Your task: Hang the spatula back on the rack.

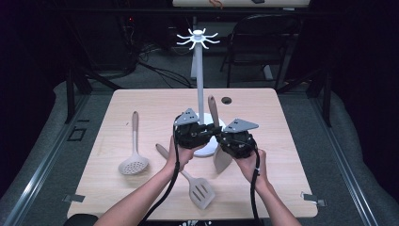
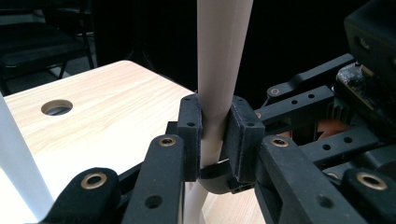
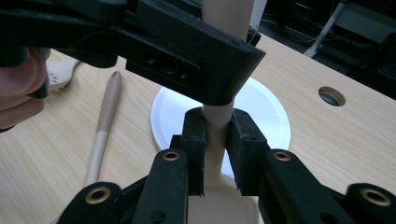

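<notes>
Both grippers are clamping one utensil, a beige silicone spatula [image 1: 217,141] with a wooden handle, held nearly upright over the middle of the light wooden table [image 1: 282,141]. Left gripper [image 2: 214,137] is pressing its pads on the handle a little higher up; its jaws are narrow around the shaft. Right gripper [image 3: 215,149] is squeezing the slim neck just above the blade, its jaws likewise narrow and gripping. In the high view the left gripper [image 1: 195,132] and the right gripper [image 1: 237,141] are sitting side by side, almost touching, with the handle tip rising between them.

Just behind the held spatula, the round white base [image 3: 266,112] of a white utensil stand with a tall pole [image 1: 200,80] and hooks on top is resting on the table. A beige slotted turner [image 1: 193,181] with a wooden handle is lying toward the near edge, under the person's left forearm. A beige perforated skimmer spoon [image 1: 133,157] is lying toward the left edge, well apart from the grippers. A round cable hole [image 1: 227,100] is showing near the far edge.
</notes>
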`<state>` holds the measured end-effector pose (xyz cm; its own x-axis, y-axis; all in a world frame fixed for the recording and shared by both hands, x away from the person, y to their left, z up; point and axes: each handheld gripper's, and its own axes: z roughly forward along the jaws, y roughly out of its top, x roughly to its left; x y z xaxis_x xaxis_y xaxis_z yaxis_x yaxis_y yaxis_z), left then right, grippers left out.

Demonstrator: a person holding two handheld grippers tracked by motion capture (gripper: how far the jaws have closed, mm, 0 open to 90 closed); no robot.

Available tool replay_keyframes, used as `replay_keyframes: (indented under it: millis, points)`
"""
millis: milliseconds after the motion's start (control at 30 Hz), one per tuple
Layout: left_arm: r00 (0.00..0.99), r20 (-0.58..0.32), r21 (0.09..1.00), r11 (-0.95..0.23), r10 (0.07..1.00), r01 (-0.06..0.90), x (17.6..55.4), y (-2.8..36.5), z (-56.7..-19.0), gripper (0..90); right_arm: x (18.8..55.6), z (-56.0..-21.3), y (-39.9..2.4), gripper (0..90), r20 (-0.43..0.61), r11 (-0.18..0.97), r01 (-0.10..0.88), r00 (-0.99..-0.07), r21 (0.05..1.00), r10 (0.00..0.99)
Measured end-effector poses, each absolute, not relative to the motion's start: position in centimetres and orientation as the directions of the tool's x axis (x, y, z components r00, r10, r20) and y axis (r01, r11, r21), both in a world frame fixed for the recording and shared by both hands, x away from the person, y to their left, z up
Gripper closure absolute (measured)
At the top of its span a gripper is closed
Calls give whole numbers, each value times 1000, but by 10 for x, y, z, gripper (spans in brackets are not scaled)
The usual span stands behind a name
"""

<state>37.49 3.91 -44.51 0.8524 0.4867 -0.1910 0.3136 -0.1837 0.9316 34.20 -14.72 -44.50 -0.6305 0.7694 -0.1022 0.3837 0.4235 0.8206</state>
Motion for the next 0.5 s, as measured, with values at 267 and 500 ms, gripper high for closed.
replay_keyframes:
  millis: [267,500]
  points:
    - [858,-170,930,-210,486,303,377,39,-446,774,339,-444,-161,691,-97,439,382,-655,813,750]
    - [858,-144,931,-227,493,287,380,43,-441,774,338,-453,-178,602,-67,461,433,-669,774,740]
